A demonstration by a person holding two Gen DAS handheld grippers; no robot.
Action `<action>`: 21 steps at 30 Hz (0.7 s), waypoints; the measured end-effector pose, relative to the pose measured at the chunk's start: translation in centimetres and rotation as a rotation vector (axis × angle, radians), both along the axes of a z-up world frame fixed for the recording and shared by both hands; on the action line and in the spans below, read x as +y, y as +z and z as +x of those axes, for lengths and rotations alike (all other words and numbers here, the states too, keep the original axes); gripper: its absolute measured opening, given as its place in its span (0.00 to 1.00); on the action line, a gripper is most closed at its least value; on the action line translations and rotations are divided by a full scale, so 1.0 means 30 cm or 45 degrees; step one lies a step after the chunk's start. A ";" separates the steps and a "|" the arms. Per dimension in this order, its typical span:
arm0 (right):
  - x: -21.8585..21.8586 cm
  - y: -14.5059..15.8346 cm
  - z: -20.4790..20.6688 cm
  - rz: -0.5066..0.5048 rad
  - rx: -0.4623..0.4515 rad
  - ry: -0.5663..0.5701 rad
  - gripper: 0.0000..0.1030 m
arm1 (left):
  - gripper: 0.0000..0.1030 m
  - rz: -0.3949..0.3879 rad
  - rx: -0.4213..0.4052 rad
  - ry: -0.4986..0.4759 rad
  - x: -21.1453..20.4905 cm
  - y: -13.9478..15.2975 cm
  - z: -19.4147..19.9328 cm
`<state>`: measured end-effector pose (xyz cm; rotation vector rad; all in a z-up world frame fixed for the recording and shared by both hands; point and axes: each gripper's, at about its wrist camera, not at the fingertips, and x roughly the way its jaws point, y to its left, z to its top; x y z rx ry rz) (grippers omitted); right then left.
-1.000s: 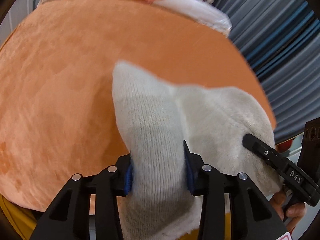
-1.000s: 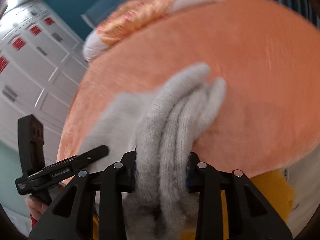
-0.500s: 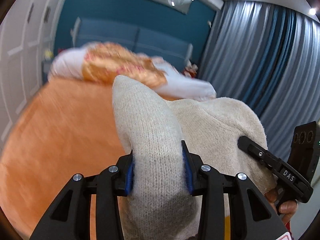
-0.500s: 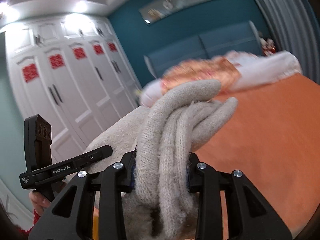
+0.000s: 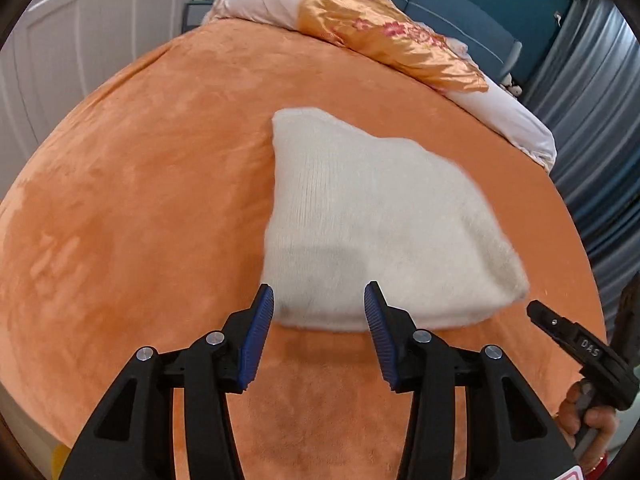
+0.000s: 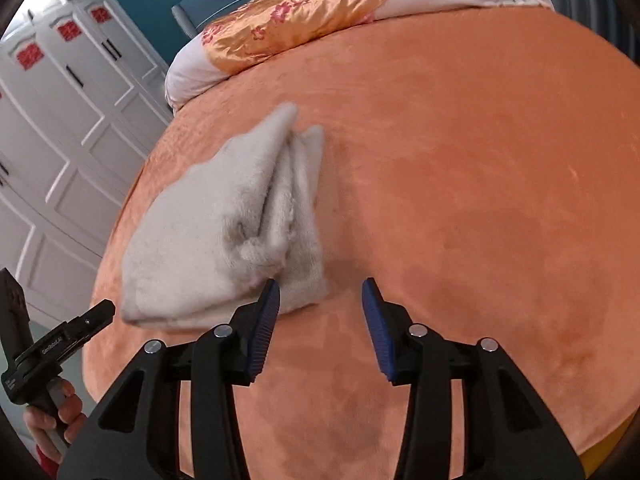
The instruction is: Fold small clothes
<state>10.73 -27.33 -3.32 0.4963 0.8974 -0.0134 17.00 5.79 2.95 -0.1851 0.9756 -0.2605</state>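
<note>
Release step: the knitted cream garment (image 5: 372,216) lies folded on the orange bedspread (image 5: 140,200), toward the bed's near edge, well short of the pillows (image 5: 384,36) at the far edge. My left gripper (image 5: 319,296) and right gripper (image 6: 320,292) are both opening, jaws apart, nothing between the pads; the cloth sits just ahead of them. I judge this fold laid. Layers at the right-hand edge look uneven, so next I should square that edge, or fetch another piece
</note>
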 end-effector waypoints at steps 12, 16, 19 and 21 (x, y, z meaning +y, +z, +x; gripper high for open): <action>0.166 -0.041 0.150 -0.214 0.055 0.155 0.11 | 0.43 0.190 0.038 -0.016 -0.107 -0.096 0.054; 0.185 -0.057 0.146 -0.318 0.074 0.153 0.09 | 0.43 0.228 0.068 0.006 -0.101 -0.138 0.056; 0.165 -0.096 0.152 -0.349 0.120 0.132 0.08 | 0.43 0.266 0.076 0.005 -0.107 -0.154 0.052; 0.153 -0.112 0.163 -0.346 0.134 0.123 0.08 | 0.43 0.276 0.077 0.006 -0.107 -0.158 0.049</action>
